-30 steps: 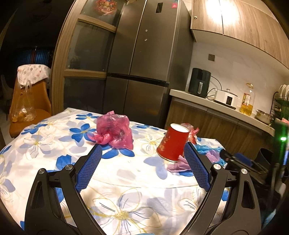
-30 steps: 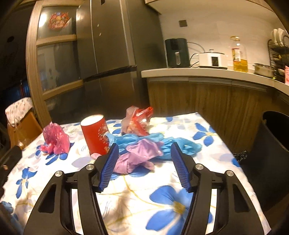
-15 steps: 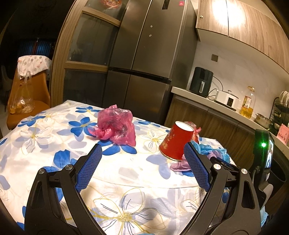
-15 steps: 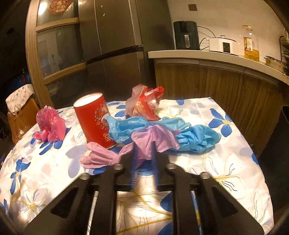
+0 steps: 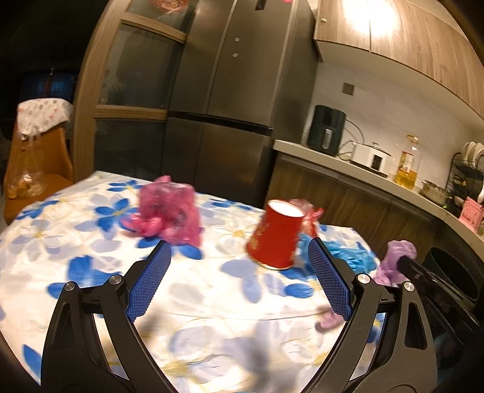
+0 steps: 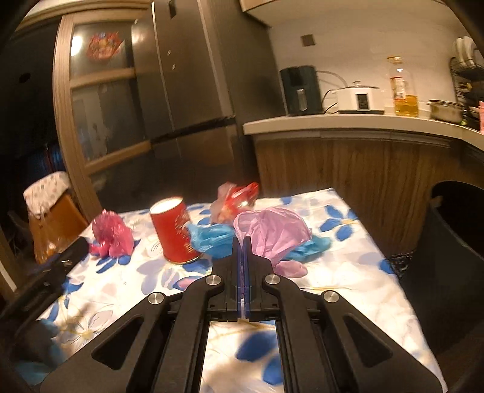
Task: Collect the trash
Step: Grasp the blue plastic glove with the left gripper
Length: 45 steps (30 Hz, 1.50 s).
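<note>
Crinkled lilac plastic bag (image 6: 272, 232) sits pinched in the closed right gripper (image 6: 243, 241); only the left view shows the left gripper (image 5: 239, 278) wide open, empty, before the tapered red paper cup (image 5: 276, 235).

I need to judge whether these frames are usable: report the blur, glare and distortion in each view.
Left wrist view: motion blur smears the pink bag and red cup; a ceiling-light glare patch sits on the upper cabinet; fisheye bends the counter. Right wrist view: milder blur on the purple bag, warm dim lighting, a reflection on the glass door, dark vignetted corners.
</note>
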### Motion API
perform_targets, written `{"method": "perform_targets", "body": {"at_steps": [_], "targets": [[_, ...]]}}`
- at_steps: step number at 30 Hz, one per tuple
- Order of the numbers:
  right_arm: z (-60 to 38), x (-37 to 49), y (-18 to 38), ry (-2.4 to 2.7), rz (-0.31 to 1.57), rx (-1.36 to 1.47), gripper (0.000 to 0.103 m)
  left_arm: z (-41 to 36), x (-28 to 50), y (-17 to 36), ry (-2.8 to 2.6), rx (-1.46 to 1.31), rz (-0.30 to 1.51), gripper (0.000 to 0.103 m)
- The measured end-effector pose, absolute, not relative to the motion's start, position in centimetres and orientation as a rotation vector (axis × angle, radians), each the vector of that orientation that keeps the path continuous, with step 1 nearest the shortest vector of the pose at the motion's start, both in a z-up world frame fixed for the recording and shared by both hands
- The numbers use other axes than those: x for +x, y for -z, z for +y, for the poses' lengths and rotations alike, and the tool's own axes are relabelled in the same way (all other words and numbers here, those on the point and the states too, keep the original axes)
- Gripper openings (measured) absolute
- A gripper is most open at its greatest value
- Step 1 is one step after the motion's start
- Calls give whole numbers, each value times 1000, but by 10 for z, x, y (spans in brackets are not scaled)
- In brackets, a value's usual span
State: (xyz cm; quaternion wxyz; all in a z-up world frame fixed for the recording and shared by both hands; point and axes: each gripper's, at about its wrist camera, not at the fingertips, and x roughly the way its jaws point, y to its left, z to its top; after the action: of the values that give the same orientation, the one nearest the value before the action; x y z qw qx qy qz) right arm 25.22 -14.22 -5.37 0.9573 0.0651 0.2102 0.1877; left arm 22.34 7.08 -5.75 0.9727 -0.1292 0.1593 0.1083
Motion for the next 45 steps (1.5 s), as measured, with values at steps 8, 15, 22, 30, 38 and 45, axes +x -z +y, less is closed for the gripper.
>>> {"method": "perform_targets", "body": {"at_steps": [8,15,22,30,38,45], "targets": [[-173,232,45,-347,386,168,2,26,280,68,-128,-294,382,80],[-193,229,43,-326,372,186,2,-1,326,82,-164,-303,471,65],[-204,227,44,-335,360,196,2,-5,348,95,-194,-327,551,32],[-209,225,45,-329,361,212,2,5,339,104,-152,-394,561,0],[-212,217,41,-323,356,218,2,4,303,94,-87,-404,503,0],[-213,208,34,-328,338,211,2,7,258,63,-58,-381,416,0]]}}
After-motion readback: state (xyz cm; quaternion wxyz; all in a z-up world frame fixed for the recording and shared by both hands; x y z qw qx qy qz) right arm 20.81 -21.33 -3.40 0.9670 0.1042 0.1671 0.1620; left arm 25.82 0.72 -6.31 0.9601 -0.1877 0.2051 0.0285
